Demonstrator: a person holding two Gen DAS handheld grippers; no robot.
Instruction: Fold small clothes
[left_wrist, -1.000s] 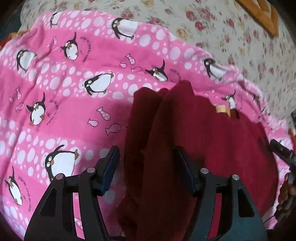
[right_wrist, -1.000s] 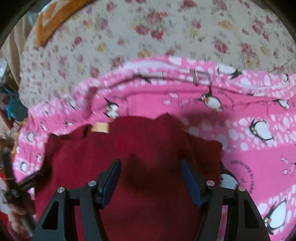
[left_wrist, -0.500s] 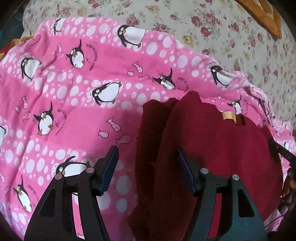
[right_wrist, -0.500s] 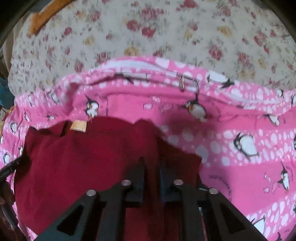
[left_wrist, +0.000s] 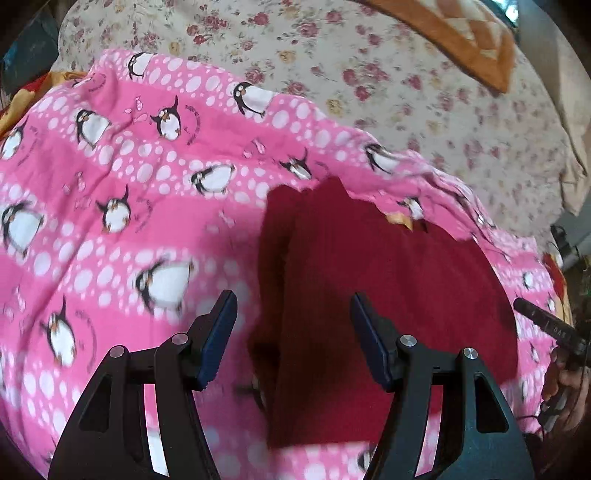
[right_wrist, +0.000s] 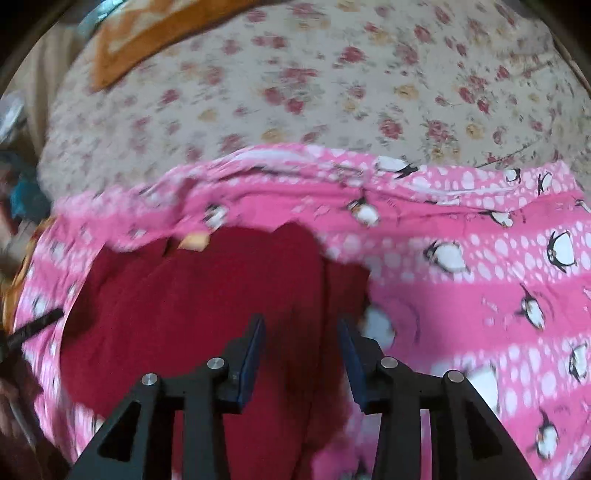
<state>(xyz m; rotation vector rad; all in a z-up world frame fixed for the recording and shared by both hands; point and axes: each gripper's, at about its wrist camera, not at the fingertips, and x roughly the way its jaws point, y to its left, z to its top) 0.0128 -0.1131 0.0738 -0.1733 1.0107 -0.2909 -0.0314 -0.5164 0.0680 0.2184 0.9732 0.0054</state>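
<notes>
A dark red garment (left_wrist: 388, 280) lies folded lengthwise on a pink penguin blanket (left_wrist: 129, 221), with a tan label (left_wrist: 400, 219) at its far edge. My left gripper (left_wrist: 293, 297) hovers open above the garment's left folded edge, nothing between its pads. In the right wrist view the same garment (right_wrist: 203, 295) lies under my right gripper (right_wrist: 301, 321). That gripper's jaws are opening and stand apart over the garment's right edge, with the cloth below them and not pinched. The label (right_wrist: 194, 240) shows there too.
The pink blanket (right_wrist: 480, 288) covers a floral bedsheet (left_wrist: 369, 74). An orange patterned cushion (left_wrist: 461, 37) lies at the far side. A hand (left_wrist: 565, 380) and black gripper parts show at the right edge of the left wrist view.
The right gripper closed on the garment's right edge, then opened and let it go. Both grippers have pulled up and back from the garment. The left gripper stayed open.
</notes>
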